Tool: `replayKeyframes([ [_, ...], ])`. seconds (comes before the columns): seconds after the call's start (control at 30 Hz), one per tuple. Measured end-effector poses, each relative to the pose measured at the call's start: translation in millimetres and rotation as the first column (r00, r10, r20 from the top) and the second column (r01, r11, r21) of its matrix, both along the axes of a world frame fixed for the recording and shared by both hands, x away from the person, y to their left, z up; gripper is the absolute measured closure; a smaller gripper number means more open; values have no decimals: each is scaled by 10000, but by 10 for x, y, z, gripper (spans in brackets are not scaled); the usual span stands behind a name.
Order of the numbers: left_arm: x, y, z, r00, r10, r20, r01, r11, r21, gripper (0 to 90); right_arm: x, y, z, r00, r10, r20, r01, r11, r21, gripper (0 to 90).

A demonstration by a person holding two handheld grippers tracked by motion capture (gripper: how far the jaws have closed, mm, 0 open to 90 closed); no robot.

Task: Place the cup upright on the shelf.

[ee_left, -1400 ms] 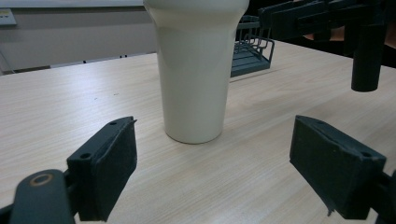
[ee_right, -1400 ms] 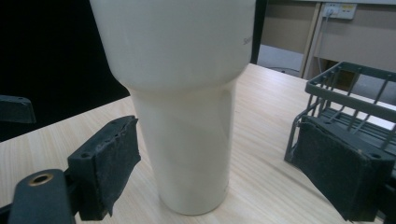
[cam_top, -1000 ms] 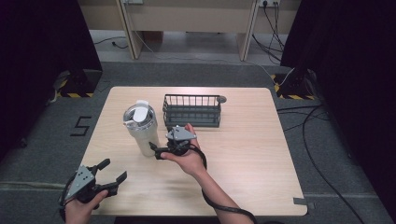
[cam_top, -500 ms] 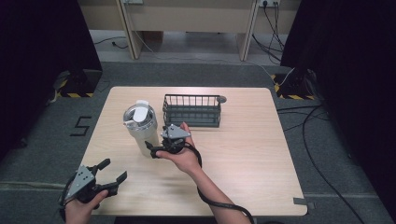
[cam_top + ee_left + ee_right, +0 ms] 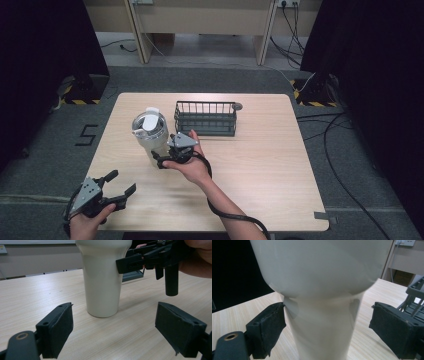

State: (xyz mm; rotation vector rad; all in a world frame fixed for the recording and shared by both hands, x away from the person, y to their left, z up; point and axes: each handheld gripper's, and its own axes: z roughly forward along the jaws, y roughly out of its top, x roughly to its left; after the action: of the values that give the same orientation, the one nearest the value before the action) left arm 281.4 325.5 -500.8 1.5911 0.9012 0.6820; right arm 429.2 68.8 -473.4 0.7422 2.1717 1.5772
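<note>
A cream tumbler [image 5: 150,134] with a clear lid stands upright on the wooden table [image 5: 260,165], left of centre. My right gripper [image 5: 159,159] reaches in from the right at the tumbler's lower part. In the right gripper view the tumbler [image 5: 322,290] stands between the pads. The left pad [image 5: 272,327] is at its wall and the right pad [image 5: 392,327] stands off it. These jaws have just been opening, and the gripper [image 5: 328,325] is open. My left gripper [image 5: 121,182] hovers open near the front left corner, facing the tumbler [image 5: 102,285] and the right gripper [image 5: 130,262].
A dark wire basket [image 5: 205,120] stands just behind and to the right of the tumbler, close to my right hand [image 5: 192,167]. Its cable [image 5: 235,215] trails back over the front edge. The basket [image 5: 415,297] shows at the right edge of the right gripper view.
My right hand has edged slightly left, closer to the tumbler. The left gripper has stayed where it was.
</note>
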Motion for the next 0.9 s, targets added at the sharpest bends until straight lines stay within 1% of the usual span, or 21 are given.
replayKeyframes([
  [0.37,2,-2,-1,10000,-9,0,9,10000,-27,143,49,112,-36,9999,143,17,-143,9999,-26,116],
  [0.67,5,-4,-6,10000,-16,-32,16,9999,-107,143,102,184,-55,9995,256,209,-258,9997,54,95],
  [0.83,6,-7,-4,10000,-37,-44,36,9998,-218,143,135,223,-80,9988,322,359,-320,9995,-44,73],
  [0.9,5,-5,-4,10000,-36,-44,35,9998,-221,143,144,238,-81,9987,308,402,-308,9995,6,71],
])
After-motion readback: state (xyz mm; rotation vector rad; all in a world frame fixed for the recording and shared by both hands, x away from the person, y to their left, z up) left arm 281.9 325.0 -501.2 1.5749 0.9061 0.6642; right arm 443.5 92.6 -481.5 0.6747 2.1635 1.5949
